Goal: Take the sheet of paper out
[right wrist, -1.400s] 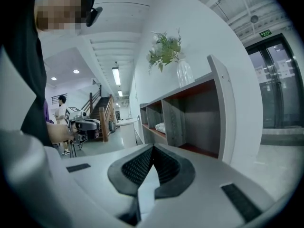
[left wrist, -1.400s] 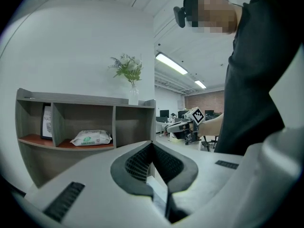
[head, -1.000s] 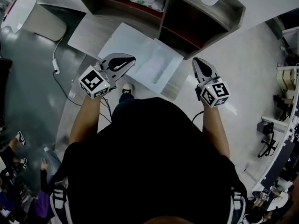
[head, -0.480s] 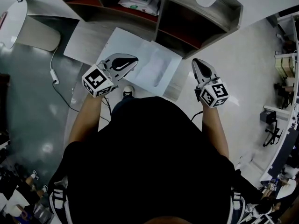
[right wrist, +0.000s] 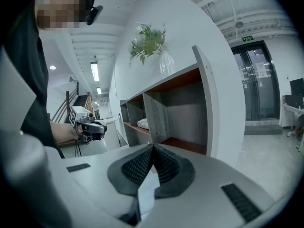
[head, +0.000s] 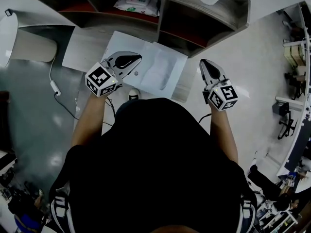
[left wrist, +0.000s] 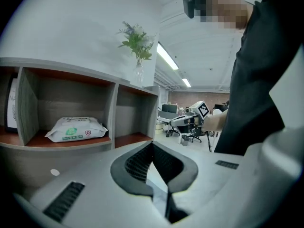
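A white sheet of paper (head: 160,69) lies flat on a pale wooden ledge (head: 182,89) in front of the low shelf unit (head: 204,18). My left gripper (head: 139,58) hovers above the sheet's left part, jaws shut with nothing between them. To the right of the sheet, off its edge, my right gripper (head: 203,62) is also shut and empty. In the left gripper view the closed jaws (left wrist: 152,145) point at the shelf compartments, and the right gripper (left wrist: 187,120) shows beyond. In the right gripper view the closed jaws (right wrist: 153,147) face the shelf end, with the left gripper (right wrist: 91,126) in the distance.
A pack of wet wipes (head: 136,3) lies in the shelf's left compartment (left wrist: 76,128). A vase with a plant (left wrist: 137,61) stands on the shelf top. A second white sheet (head: 80,52), a white cable (head: 53,84) and a rounded white-topped object (head: 26,40) are at the left.
The left gripper has shifted a little forward over the sheet. The head view has drifted, so the shelf sits higher in the picture. Both grippers stay shut.
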A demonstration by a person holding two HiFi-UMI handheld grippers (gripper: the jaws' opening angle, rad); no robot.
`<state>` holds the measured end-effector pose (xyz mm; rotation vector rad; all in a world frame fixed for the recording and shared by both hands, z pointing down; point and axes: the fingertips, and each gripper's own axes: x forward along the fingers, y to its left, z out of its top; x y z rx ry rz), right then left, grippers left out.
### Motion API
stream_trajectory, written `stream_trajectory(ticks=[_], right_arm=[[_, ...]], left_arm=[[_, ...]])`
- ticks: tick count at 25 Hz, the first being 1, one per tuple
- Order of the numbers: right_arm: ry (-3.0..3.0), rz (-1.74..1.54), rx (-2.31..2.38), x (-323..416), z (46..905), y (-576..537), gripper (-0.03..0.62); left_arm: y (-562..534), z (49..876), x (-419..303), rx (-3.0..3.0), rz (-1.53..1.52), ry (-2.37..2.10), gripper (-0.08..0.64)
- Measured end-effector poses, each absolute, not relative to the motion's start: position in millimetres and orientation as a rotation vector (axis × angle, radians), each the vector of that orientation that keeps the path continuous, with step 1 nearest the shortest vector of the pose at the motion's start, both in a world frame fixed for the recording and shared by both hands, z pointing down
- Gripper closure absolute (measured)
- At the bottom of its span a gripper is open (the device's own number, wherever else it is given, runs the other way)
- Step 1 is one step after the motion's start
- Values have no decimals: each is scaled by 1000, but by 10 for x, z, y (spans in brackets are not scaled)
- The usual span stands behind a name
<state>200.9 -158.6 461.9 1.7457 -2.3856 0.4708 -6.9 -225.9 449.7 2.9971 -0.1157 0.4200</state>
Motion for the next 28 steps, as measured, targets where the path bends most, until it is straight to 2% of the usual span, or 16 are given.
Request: stream_trajectory(ticks=[18, 28], right_arm=[[-2230, 555, 1877, 1942, 4812, -1498, 578], [-2134, 610, 1962, 1927, 4950, -1371, 578]], left_arm=[[-2752, 4999, 5, 2937, 508, 25, 538], [-2867, 5574, 47, 2890, 644, 117, 538]])
